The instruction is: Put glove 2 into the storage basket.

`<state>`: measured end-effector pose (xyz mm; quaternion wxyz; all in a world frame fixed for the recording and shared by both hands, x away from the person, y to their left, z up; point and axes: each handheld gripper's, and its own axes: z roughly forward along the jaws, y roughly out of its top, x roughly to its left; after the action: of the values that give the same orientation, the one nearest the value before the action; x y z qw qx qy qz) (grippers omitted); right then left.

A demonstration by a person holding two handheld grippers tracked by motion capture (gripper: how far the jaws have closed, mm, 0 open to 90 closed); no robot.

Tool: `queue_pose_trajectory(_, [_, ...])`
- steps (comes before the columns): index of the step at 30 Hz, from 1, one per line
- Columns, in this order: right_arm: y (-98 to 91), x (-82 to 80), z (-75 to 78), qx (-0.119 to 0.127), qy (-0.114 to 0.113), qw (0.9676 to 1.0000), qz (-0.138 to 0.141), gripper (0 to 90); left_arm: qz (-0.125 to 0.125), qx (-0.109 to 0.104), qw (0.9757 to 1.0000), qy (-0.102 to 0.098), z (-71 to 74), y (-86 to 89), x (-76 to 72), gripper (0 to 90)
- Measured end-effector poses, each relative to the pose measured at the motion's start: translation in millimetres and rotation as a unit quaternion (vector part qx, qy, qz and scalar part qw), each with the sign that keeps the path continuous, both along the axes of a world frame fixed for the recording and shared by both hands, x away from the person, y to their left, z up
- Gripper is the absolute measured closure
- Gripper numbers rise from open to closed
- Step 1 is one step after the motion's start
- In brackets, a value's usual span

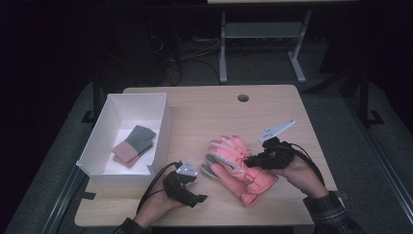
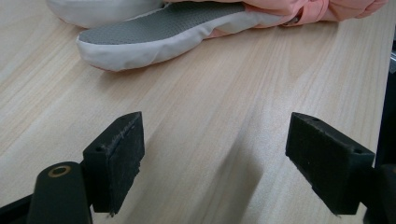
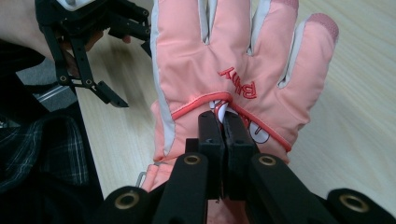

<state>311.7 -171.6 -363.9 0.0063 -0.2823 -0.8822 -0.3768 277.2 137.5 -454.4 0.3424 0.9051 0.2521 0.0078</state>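
Right now the right gripper pinches the back of the pink glove — which lies near the middle of the table — while the left gripper rests beside it, jaws wide apart.

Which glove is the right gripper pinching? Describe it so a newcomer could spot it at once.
Start at the wooden table and look right of the white box. There, the pink glove lies under the right gripper. Unlike the small grey-and-pink gloves inside the box, it is big, padded and salmon pink with white trim.
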Motion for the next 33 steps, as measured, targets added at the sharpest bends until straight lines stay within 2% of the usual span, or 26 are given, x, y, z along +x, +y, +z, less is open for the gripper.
queue_pose_trajectory(9, [21.8, 5.2, -22.1, -0.017, 0.017, 0.9996, 0.010, 88.2, -0.005, 0.004, 1.0000, 0.001, -1.9, -0.9, 0.3, 19.2])
queue_pose_trajectory(17, [28.2, 7.1, -35.2, -0.038, 0.021, 0.9990, 0.011, 87.2, -0.004, 0.003, 1.0000, -0.002, -1.7, -1.2, -0.8, 19.2])
queue_pose_trajectory(20, [29.8, 8.2, -39.1, -0.045, 0.022, 0.9987, 0.010, 83.9, -0.005, 0.004, 1.0000, -0.004, -0.8, -0.6, -0.4, 19.2])
queue_pose_trajectory(23, [28.4, 8.8, -39.6, -0.042, 0.023, 0.9988, 0.012, 80.7, -0.005, 0.005, 1.0000, -0.004, -0.7, -1.1, -0.4, 19.2])
queue_pose_trajectory(27, [23.5, 7.5, -33.7, -0.023, 0.023, 0.9995, 0.005, 66.2, -0.009, 0.007, 0.9999, -0.008, 0.0, -0.9, -1.0, 19.2])
queue_pose_trajectory(30, [15.8, 5.7, -23.2, -0.008, 0.001, 1.0000, -0.005, 61.2, -0.009, 0.005, 0.9999, -0.008, 1.4, 0.1, -0.4, 19.9])
queue_pose_trajectory(31, [11.7, 5.2, -19.1, 0.000, -0.009, 0.9999, -0.011, 60.0, -0.007, -0.003, 1.0000, -0.004, 1.9, 0.1, -0.7, 22.3])
queue_pose_trajectory(33, [4.5, 4.1, -13.0, 0.007, -0.022, 0.9995, -0.024, 60.5, -0.004, -0.006, 0.9999, -0.007, 4.4, 0.6, -1.5, 25.1])
